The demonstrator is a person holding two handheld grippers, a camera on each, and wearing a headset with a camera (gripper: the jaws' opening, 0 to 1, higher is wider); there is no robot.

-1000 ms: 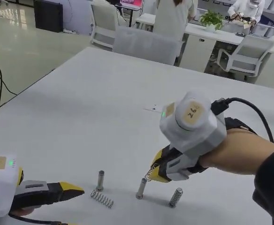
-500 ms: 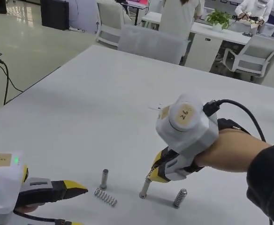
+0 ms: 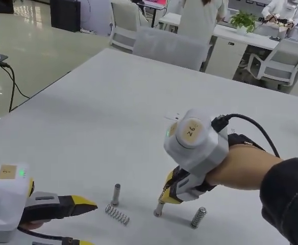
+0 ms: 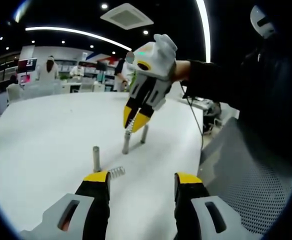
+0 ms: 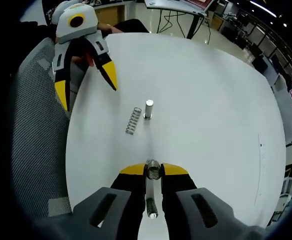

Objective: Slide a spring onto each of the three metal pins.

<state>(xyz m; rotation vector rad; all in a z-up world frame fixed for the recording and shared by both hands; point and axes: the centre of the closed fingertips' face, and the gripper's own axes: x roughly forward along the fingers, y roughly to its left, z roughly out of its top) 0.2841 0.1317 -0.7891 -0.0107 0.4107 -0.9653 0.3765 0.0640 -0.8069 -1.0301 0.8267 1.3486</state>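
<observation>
Jaws of the right gripper (image 3: 165,195) pinch a spring (image 5: 153,171) across its coils, right over the middle pin (image 3: 159,209). It looks light and bouncy, likely to squirt out or buckle if squeezed hard, so a gentle hold high on the coils, leaving the lower end free, seems best. Toward the near edge of the counter (image 3: 113,112) the left gripper (image 4: 142,177) hangs with jaws apart, empty, near a loose spring (image 3: 117,214) beside a bare pin (image 3: 116,194). The third pin (image 3: 198,217) already wears one.
</observation>
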